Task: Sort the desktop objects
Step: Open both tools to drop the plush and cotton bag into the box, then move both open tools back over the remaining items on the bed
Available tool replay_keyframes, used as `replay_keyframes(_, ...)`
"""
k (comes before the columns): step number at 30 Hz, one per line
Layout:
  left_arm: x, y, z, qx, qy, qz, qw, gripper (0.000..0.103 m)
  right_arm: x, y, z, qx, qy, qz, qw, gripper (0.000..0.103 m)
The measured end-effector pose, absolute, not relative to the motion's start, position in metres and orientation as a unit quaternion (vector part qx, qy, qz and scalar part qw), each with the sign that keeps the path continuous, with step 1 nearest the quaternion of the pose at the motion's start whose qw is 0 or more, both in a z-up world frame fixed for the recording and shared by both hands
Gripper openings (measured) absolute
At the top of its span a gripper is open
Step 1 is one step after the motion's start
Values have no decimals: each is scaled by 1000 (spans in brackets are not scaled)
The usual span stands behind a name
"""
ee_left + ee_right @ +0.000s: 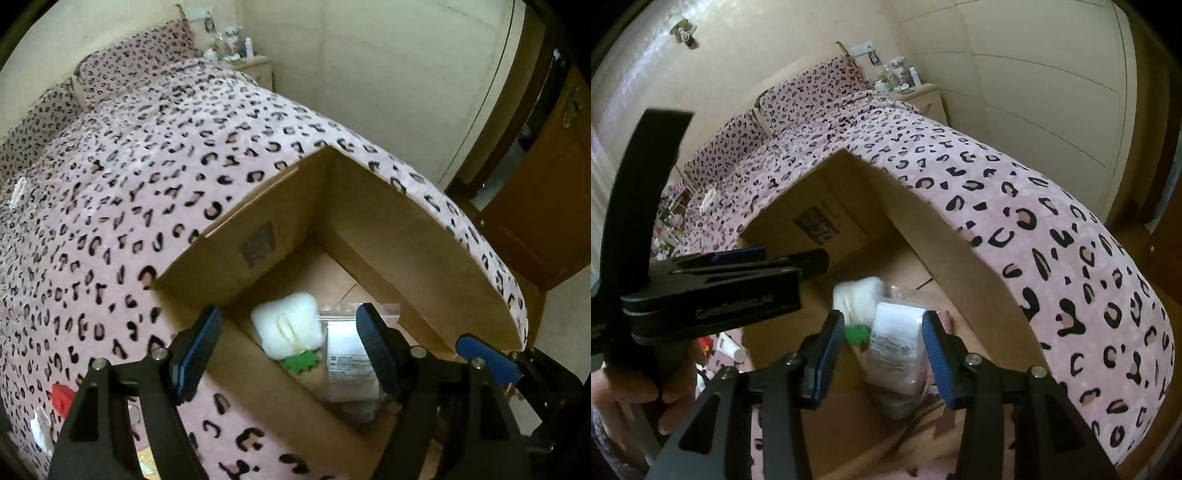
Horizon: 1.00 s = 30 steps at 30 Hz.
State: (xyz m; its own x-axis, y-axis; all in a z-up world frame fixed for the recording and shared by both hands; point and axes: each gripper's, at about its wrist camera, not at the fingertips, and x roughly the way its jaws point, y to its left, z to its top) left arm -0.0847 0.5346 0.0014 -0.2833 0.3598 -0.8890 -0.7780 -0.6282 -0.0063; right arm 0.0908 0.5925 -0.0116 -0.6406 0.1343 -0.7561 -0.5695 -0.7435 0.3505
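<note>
- On the bed (122, 177), in the left wrist view, a cardboard box (388, 221) stands open; the left tongs (288, 350) hang wide over its near wall, nothing between the pads.
- Inside lie a white fluffy pad (288, 325), a green leaf-shaped piece (301, 363) and a clear zip bag with a white label (351, 358).
- In the right wrist view, the right tongs (882, 354) stand partly open above the zip bag (897, 347), pads apart from it.
- A hand (639, 391) at left holds the other tool.
</note>
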Motion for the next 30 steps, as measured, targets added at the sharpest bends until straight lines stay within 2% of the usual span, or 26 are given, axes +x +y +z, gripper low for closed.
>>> replay_keyframes(6, -74, 492, 42, -441, 198, 800, 356, 79, 98, 567, 18, -364, 266, 870, 200, 54)
replay_keyframes(11, -60, 437, 61, -425, 177, 821, 336, 81, 102, 531, 42, -352, 227, 890, 180, 78)
replay_keyframes(24, -27, 252, 58, -437, 90, 868, 217, 83, 98, 442, 40, -358, 178, 905, 144, 79)
replay_keyframes(30, -6, 172, 37, -448, 64, 880, 146, 88, 91, 389, 27, -376, 157, 906, 113, 79)
